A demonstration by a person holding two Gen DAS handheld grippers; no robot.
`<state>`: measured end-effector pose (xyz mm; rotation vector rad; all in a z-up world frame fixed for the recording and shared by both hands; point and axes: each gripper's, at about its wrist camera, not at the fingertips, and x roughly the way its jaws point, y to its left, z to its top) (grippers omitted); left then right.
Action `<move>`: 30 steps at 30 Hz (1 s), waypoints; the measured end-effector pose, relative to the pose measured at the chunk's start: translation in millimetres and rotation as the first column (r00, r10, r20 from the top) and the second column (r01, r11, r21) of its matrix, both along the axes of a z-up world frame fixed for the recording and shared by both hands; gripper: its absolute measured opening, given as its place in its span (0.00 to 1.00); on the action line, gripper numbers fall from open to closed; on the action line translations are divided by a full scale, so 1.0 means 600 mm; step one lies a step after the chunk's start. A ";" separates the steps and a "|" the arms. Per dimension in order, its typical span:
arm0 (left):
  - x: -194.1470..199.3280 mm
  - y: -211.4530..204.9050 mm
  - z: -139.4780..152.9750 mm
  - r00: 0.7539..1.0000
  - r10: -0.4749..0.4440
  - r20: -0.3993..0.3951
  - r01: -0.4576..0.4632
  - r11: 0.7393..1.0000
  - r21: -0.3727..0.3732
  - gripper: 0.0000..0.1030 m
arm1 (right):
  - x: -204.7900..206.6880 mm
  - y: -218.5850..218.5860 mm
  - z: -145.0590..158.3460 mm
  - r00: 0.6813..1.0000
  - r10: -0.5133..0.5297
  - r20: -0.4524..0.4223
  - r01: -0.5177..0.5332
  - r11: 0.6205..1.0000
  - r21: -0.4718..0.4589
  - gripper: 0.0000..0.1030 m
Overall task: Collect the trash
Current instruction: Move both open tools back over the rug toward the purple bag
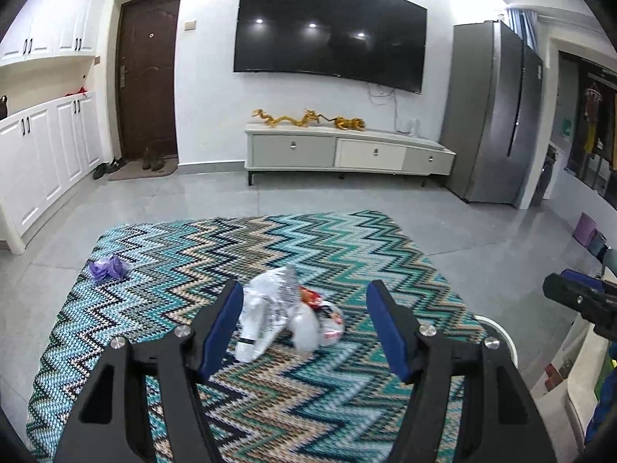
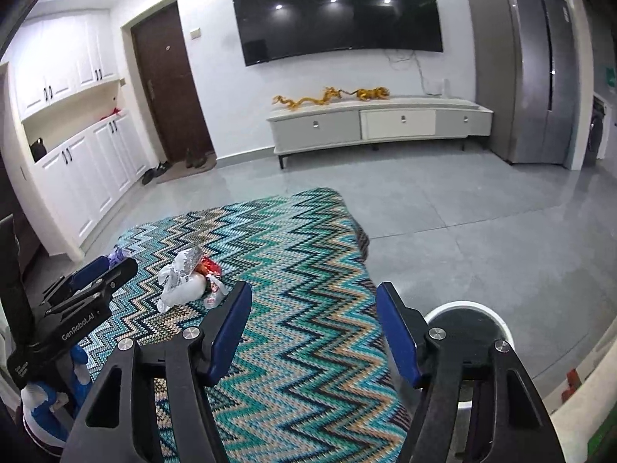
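A pile of crumpled wrappers (image 1: 287,310), white, silver and red, lies on the zigzag rug (image 1: 270,239). My left gripper (image 1: 304,293) is open and hovers over the pile, which sits between its blue pads, nearer the left one. A purple scrap (image 1: 108,268) lies at the rug's far left. In the right wrist view the pile (image 2: 189,283) is to the left, beyond the left gripper (image 2: 102,272). My right gripper (image 2: 314,295) is open and empty above the rug, next to a white round bin (image 2: 468,322) with a dark inside.
A white TV cabinet (image 1: 347,150) with gold dragon figures stands at the far wall under a TV. A grey fridge (image 1: 493,115) is at the right, white cupboards (image 1: 46,154) at the left, and a brown door with shoes. Grey tile floor surrounds the rug.
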<state>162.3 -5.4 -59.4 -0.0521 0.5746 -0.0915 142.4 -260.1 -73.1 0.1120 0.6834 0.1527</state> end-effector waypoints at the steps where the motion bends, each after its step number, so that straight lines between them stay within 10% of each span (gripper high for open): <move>1: 0.005 0.006 -0.003 1.000 0.006 -0.002 -0.006 1.000 0.000 0.63 | 0.005 0.005 -0.002 1.000 0.005 -0.002 -0.005 1.000 -0.001 0.64; 20: 0.065 0.076 -0.055 0.997 0.052 -0.050 -0.052 0.999 0.007 0.63 | 0.079 0.069 -0.056 0.995 0.071 -0.064 -0.071 0.997 -0.001 0.63; 30: 0.091 0.239 -0.091 0.972 0.224 -0.071 -0.218 0.972 0.085 0.63 | 0.127 0.110 -0.096 0.984 0.146 -0.104 -0.146 0.989 0.008 0.61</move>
